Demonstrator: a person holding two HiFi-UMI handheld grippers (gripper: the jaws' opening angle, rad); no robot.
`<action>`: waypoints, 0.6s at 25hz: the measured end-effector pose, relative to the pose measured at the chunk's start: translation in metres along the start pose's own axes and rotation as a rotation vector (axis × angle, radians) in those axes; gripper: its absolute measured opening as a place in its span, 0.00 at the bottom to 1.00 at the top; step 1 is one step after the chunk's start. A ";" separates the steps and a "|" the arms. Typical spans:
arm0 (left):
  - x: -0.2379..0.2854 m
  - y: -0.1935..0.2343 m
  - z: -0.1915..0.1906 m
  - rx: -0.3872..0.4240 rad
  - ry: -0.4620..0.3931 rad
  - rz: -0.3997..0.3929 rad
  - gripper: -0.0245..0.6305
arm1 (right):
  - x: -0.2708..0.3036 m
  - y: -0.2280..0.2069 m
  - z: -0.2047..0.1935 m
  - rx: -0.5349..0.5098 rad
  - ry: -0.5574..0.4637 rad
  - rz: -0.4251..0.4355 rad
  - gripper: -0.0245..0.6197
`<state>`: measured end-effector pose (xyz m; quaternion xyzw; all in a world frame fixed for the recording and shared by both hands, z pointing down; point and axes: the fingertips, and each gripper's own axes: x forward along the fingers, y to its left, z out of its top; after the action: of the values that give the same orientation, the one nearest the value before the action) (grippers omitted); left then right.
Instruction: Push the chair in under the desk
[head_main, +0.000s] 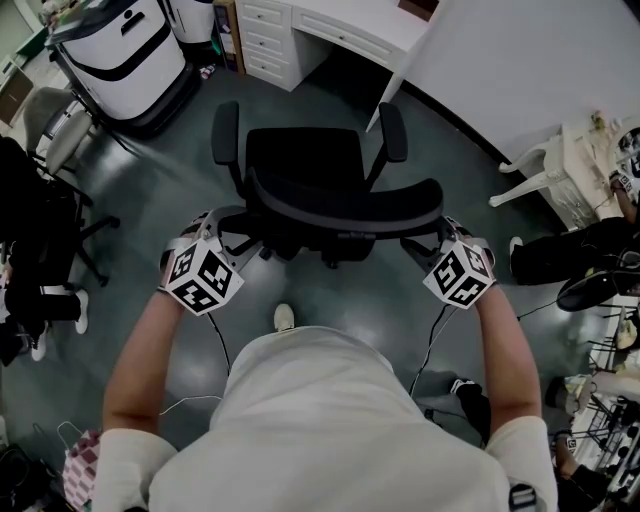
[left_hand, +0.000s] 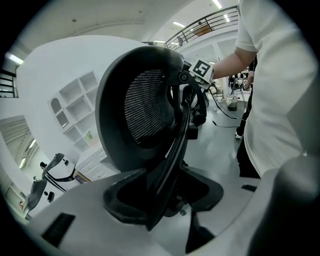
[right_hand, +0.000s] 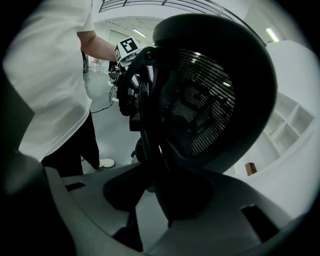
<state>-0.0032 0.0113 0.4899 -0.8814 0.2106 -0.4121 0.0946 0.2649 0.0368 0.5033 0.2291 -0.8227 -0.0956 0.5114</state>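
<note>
My left hand-held gripper (head_main: 218, 228) and right hand-held gripper (head_main: 440, 238) gape wide, each straddling one side of the chair (head_main: 303, 160) back to push squarely; the chair stands short of the desk (head_main: 350, 28), facing it.

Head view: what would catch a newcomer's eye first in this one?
The black mesh-backed office chair fills the centre, seen from behind and above, facing the white desk with drawers at the top. The left gripper and right gripper flank its backrest, each with jaws apart around the backrest's rim.
</note>
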 end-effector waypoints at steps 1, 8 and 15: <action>0.000 0.000 -0.001 0.004 0.002 -0.007 0.35 | 0.000 0.001 0.000 0.003 0.000 -0.001 0.25; -0.005 0.009 -0.008 0.025 0.008 -0.052 0.33 | 0.003 0.002 0.012 0.026 0.001 -0.003 0.25; -0.007 0.015 -0.012 0.051 -0.012 -0.064 0.32 | 0.005 0.002 0.018 0.053 0.017 -0.020 0.25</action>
<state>-0.0208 0.0006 0.4878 -0.8874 0.1710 -0.4151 0.1050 0.2464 0.0349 0.4997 0.2515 -0.8184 -0.0769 0.5110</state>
